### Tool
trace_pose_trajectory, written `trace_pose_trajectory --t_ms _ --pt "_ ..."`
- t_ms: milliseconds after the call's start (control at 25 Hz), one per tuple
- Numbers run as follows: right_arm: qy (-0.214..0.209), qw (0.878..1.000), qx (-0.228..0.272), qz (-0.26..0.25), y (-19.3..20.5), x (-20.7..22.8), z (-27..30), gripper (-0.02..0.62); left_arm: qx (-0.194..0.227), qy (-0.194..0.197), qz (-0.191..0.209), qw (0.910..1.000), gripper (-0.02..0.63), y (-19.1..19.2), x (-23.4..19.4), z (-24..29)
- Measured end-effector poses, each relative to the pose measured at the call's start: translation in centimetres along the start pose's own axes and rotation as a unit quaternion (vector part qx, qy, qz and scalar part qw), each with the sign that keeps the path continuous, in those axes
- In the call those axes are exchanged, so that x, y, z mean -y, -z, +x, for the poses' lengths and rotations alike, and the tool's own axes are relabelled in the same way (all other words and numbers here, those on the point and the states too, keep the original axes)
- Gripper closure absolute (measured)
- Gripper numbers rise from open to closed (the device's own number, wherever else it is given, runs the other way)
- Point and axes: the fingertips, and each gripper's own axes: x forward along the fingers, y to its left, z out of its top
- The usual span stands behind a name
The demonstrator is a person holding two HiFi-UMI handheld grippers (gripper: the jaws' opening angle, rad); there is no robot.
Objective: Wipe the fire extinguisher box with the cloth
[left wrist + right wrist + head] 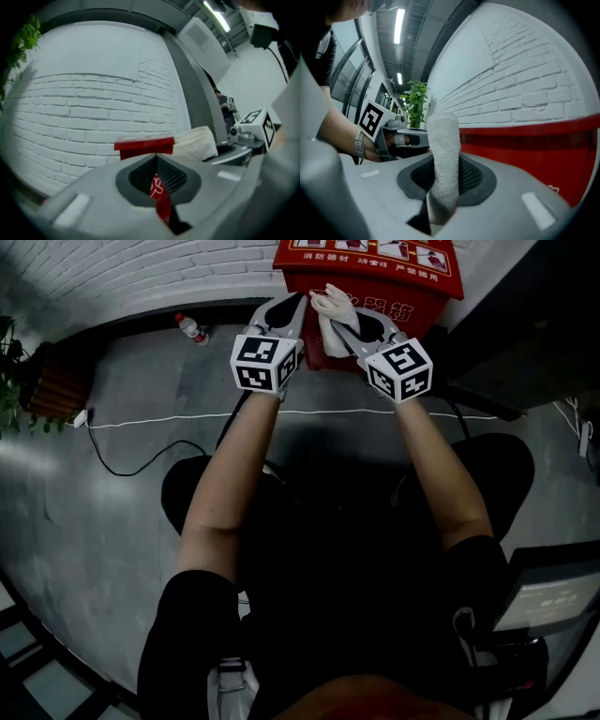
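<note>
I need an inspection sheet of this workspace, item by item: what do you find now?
Surface: grey floor.
Job's things: red fire extinguisher box against the wall; white cloth at its front.
Clutter: one bottle by the wall.
Grippers: left gripper jaws nearly together, holding nothing; right gripper jaws shut on the cloth.
Cables: white cable and black cable on the floor.
Surroundings: white brick wall; potted plant at left.

A white-painted brick wall [141,268] rises behind a grey concrete floor [103,521]. A plastic bottle [191,328] sits at the wall's foot, and a potted plant [14,371] stands at the left. A black cable [131,457] trails across the floor. Strip lights [398,26] glow on the ceiling.
</note>
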Motion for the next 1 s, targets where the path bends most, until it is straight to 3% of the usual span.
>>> trace_pose_trajectory --t_ms 160,360,600,1000 --pt "-0.026 0.999 0.021 0.025 -0.8 -1.2 2.6 0.495 0.0 -0.034 -0.039 0.9987 0.606 0.1 -2.8 -0.6" --pt "-0.043 0.998 0.012 0.049 -0.5 -0.7 6.7 0.494 -0.008 -0.068 -0.046 0.9966 0.606 1.4 -5.7 -0.7" --pt "0.021 0.995 0.008 0.094 1.4 1.7 9.8 0.494 -0.023 -0.081 -0.056 0.9948 0.606 3.2 -7.0 -0.1" --pt "0.145 0.988 0.03 0.032 1.1 4.4 9.1 0.491 -0.029 -0.057 -0.05 0.9967 0.606 4.1 -5.2 3.0"
